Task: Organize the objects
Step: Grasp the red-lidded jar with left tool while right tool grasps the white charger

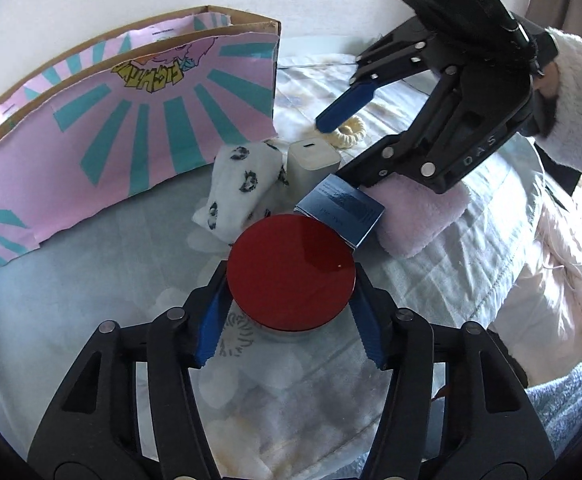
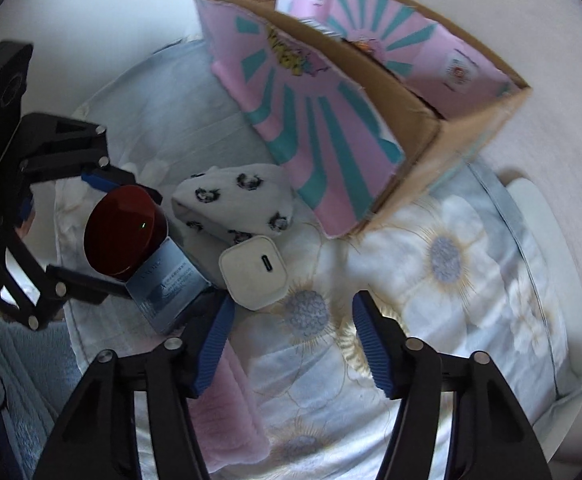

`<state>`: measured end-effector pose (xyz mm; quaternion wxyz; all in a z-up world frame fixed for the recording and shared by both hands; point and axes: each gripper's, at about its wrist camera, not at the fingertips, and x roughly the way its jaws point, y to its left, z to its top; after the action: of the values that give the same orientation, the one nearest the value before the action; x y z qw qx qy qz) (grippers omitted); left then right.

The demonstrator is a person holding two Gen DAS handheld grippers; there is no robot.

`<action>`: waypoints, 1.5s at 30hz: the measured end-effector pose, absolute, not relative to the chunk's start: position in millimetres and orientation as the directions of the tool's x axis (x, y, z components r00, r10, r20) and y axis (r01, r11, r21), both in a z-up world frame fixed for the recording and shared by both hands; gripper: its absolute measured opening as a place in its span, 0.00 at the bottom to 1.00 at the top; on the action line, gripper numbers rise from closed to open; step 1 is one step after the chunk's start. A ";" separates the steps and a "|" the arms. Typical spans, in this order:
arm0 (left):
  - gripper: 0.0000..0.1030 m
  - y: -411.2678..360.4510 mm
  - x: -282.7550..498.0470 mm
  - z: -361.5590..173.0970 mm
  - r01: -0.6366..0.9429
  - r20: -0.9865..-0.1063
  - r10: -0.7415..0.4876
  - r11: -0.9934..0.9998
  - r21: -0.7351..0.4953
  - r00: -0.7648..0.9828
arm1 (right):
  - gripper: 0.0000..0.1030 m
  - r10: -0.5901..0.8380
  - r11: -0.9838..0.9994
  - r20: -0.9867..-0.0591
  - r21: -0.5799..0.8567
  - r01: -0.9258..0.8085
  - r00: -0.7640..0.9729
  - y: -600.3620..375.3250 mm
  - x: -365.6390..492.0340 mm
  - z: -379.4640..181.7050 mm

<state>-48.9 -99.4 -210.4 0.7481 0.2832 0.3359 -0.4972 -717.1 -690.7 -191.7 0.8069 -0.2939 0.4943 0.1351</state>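
Note:
My left gripper [image 1: 291, 320] is shut on a jar with a round red lid [image 1: 291, 270], gripping its sides; it also shows in the right wrist view [image 2: 121, 234]. Beside the jar lie a blue box [image 1: 341, 208] [image 2: 169, 290], a white charger [image 1: 311, 160] [image 2: 253, 270], a spotted white sock [image 1: 237, 190] [image 2: 235, 204] and a pink fluffy cloth [image 1: 423, 216] [image 2: 227, 404]. My right gripper [image 2: 291, 340] is open and empty above the floral bedding; in the left wrist view [image 1: 345, 140] it hovers over a cream hair tie [image 1: 349, 134].
A pink and teal cardboard box [image 1: 131, 128] [image 2: 371, 120] stands open at the back on the floral quilt [image 2: 431, 260]. A white wall is behind it. A pale blue fleece [image 2: 7, 360] lies at the left.

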 end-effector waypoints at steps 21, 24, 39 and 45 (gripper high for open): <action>0.50 -107.0 -37.8 -214.4 0.945 -0.817 -0.515 0.311 0.101 0.257 | 0.26 -0.048 0.704 -0.897 -0.343 -0.622 0.440 -678.2 -707.2 -195.5; 0.50 -105.8 -35.2 -213.4 0.938 -0.821 -0.510 0.335 0.087 0.258 | 0.26 -0.039 0.729 -0.893 -0.332 -0.598 0.449 -682.9 -709.6 -189.5; 0.50 -89.3 -27.0 -139.1 0.859 -0.767 -0.528 0.509 0.057 0.364 | 0.26 -0.036 0.895 -0.823 -0.279 -0.348 0.567 -694.9 -762.3 -135.5; 0.50 -80.0 -20.8 -91.4 0.811 -0.743 -0.519 0.582 0.053 0.422 | 0.26 -0.098 0.955 -0.770 -0.250 -0.157 0.630 -688.5 -758.9 -94.2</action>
<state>-20.8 -80.0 -91.4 0.8172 0.2076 0.3513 -0.4071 -758.9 -688.5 -94.2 0.8906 -0.1483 0.4295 0.0163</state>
